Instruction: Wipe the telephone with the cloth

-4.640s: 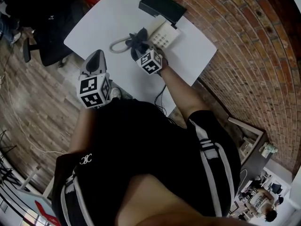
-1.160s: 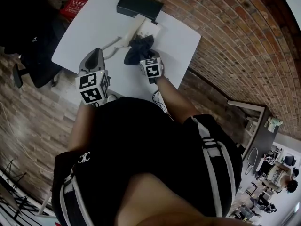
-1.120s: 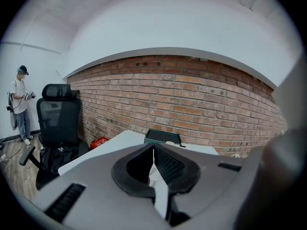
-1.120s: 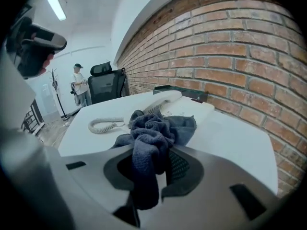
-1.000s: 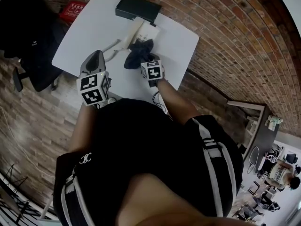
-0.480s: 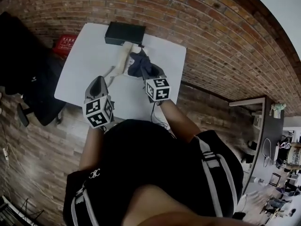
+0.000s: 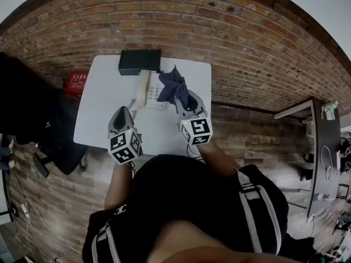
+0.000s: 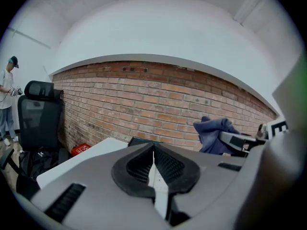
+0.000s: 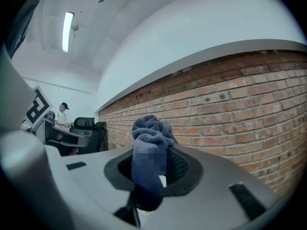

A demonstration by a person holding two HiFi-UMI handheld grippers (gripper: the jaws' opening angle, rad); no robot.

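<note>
Noted: my right gripper (image 7: 180, 98) was clamped on the dark blue cloth (image 7: 172, 85), its jaws pinching the bunched middle, with 1 tuft standing up past the tips. The cloth sat over the far right part of the white table (image 7: 104, 108), just beside the telephone (image 7: 148, 89). The telephone lay flat near the black box (image 7: 140, 62) at the table's far edge. I could not tell whether cloth and telephone touched. My left gripper (image 7: 122, 114) hovered over the table's near edge, jaws pressed together with nothing between them. Brick wall (image 7: 247, 48) stood behind.
</note>
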